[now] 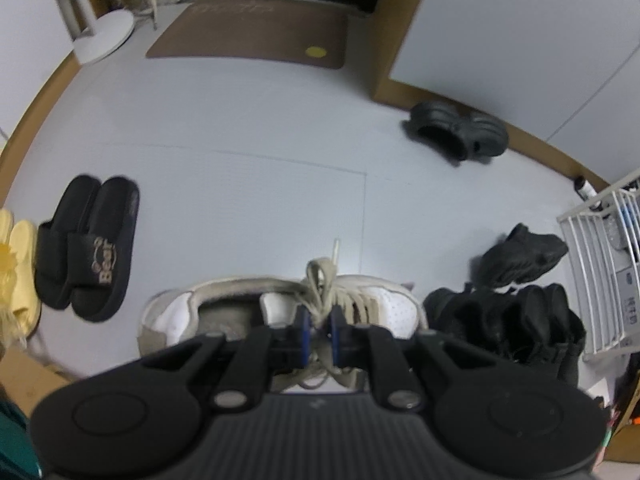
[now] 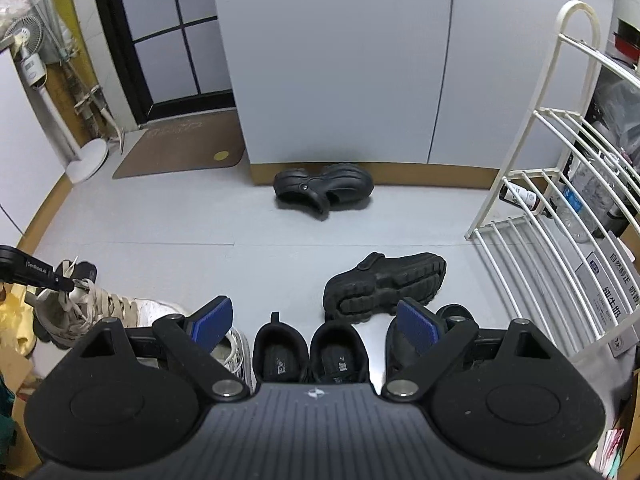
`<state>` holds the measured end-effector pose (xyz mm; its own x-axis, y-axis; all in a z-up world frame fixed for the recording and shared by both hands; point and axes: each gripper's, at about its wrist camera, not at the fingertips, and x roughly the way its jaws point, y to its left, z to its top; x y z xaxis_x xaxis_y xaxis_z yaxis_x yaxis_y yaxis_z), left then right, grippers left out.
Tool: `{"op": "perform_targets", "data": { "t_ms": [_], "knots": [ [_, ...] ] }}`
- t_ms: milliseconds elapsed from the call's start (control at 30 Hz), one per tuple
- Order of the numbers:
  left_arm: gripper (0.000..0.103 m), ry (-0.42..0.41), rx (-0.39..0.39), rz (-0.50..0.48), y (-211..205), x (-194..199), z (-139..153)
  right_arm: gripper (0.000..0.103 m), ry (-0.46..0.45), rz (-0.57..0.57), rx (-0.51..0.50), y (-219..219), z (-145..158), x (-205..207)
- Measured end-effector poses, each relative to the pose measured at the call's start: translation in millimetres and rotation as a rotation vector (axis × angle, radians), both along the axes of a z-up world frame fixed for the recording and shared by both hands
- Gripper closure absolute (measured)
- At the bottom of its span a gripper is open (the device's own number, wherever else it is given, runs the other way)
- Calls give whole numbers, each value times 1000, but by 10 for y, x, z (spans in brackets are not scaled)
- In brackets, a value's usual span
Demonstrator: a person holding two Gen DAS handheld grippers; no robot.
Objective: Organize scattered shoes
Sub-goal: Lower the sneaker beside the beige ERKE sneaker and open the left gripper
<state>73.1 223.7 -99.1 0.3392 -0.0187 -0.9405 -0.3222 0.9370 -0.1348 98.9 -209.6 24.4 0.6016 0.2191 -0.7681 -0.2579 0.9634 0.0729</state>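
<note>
Left wrist view is showing the left gripper fingers pinching the white sneaker by its laces, risking slipping, while the right gripper is hanging wide open.

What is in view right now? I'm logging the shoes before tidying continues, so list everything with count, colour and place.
white sneaker: one, white with beige laces, floor centre, laces pinched by the left gripper
black slides: pair, black, floor at left
yellow slippers: pair, yellow, far left edge
black clogs: pair, black, against the cabinet base
tipped clog: one, black, on its side near the rack
black sneakers: pair, black, below the right gripper
doormat: one, brown, by the door
fan: one, white, left corner
rack: one, white wire, right
left gripper: shut on laces
right gripper: open
</note>
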Motion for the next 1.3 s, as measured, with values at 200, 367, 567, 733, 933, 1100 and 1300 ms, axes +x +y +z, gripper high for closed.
{"op": "perform_targets", "data": {
  "t_ms": [200,367,567,733,933,1100,1300],
  "knots": [
    [93,25,-20,25,171,-157,-238,11,7,43,-6,140,-5,-85],
    [93,53,-29,41,310,-231,-439,11,14,85,-13,275,-33,-127],
    [93,90,-36,44,332,-266,-701,11,21,105,-27,377,-50,-135],
    [93,125,-35,40,298,-275,-929,11,21,133,-33,450,-28,-185],
    [95,197,-24,50,284,-272,-1112,11,20,152,-43,452,-26,-228],
    [90,225,4,73,306,-274,-1061,11,25,136,-46,379,-39,-215],
    [79,172,38,79,295,-267,-727,11,20,157,-39,389,-37,-246]
  ]
}}
